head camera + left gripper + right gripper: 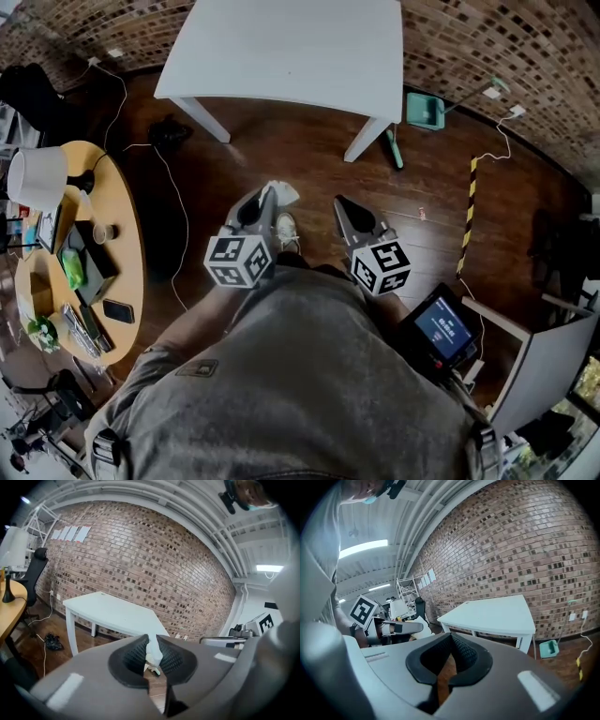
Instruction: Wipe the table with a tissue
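In the head view, the left gripper holds a white tissue over the wood floor, short of the white counter at the far side. The right gripper is just to its right, and a round wooden counter with a lamp stands at the left. In the left gripper view, the jaws are clenched on the tissue, which stands upright between them. The white counter and a brick wall lie beyond. In the right gripper view, the right gripper has its jaws pressed together at the tips with nothing between them, and the white counter is ahead.
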